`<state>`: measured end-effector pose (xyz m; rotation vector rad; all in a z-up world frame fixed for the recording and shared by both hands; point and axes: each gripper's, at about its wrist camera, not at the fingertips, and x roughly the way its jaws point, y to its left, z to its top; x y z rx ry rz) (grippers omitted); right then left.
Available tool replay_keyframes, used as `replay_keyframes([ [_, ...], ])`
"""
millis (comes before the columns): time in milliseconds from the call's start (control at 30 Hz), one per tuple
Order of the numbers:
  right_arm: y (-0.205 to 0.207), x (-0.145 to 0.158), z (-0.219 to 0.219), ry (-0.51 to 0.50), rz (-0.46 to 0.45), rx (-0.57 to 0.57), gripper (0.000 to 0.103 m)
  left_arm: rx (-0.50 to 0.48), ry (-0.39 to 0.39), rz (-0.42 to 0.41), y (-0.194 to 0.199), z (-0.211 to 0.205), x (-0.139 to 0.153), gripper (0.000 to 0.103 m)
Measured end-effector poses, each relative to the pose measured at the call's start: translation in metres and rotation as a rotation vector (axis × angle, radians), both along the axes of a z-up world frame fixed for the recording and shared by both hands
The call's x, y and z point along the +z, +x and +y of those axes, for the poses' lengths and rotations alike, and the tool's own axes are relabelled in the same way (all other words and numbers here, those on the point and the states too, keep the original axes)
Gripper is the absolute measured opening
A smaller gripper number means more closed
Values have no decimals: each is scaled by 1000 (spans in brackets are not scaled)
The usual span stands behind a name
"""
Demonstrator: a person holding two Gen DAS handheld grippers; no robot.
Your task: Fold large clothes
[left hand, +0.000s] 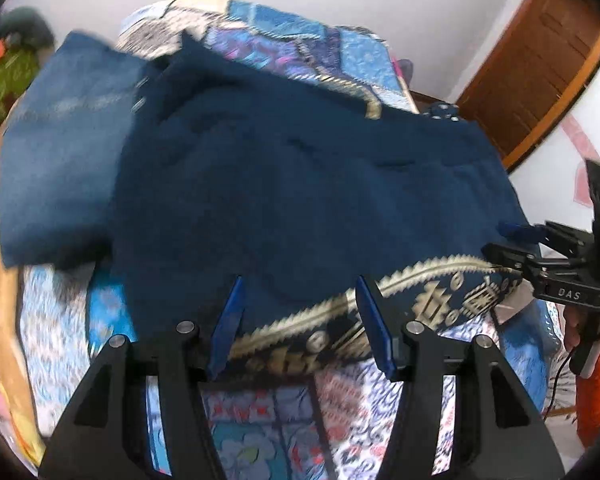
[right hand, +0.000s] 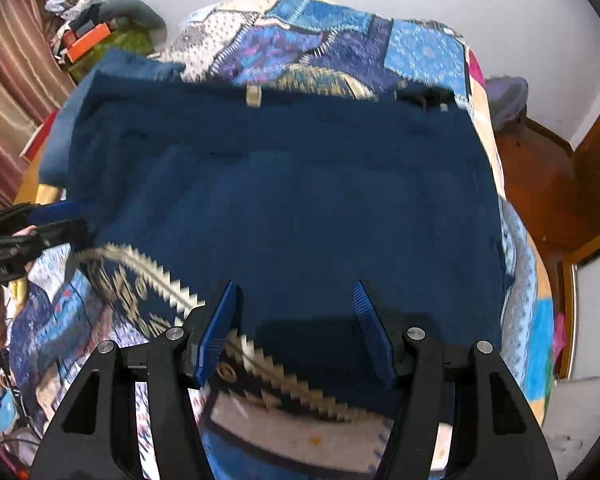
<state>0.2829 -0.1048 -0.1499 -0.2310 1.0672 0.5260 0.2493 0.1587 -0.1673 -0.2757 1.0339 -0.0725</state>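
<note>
A large dark blue garment (left hand: 284, 184) with a gold patterned border (left hand: 432, 304) lies spread on a bed; it fills the right wrist view (right hand: 292, 208) too. One sleeve (left hand: 60, 160) sticks out to the left. My left gripper (left hand: 300, 300) is open over the near bordered hem, holding nothing. My right gripper (right hand: 294, 308) is open over the same hem; its fingers (left hand: 516, 240) show at the right edge of the left wrist view. The left gripper shows at the left edge of the right wrist view (right hand: 40, 232).
The bed has a blue patchwork quilt (right hand: 420, 52). A wooden door (left hand: 540, 80) and wooden floor (right hand: 540, 184) are to the right. A cluttered pile (right hand: 96, 36) and a curtain (right hand: 8, 80) stand at the far left.
</note>
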Motion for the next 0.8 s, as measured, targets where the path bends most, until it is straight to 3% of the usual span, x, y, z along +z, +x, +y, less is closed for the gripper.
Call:
replay_keyframes([
  [233, -14, 14, -8, 2, -22, -29, 57, 177, -65, 22, -40, 41, -15, 60],
  [367, -18, 26, -6, 12, -48, -39, 57, 276, -186, 18, -63, 60, -28, 64],
  [533, -19, 36, 0, 43, -68, -45, 57, 376, -394, -2, -84, 73, -51, 64],
  [700, -20, 31, 9, 43, -55, -38, 57, 456, -633, 53, -82, 84, -87, 64],
  [800, -20, 27, 12, 23, -51, -28, 57, 523, -713, 88, -85, 86, -105, 69],
])
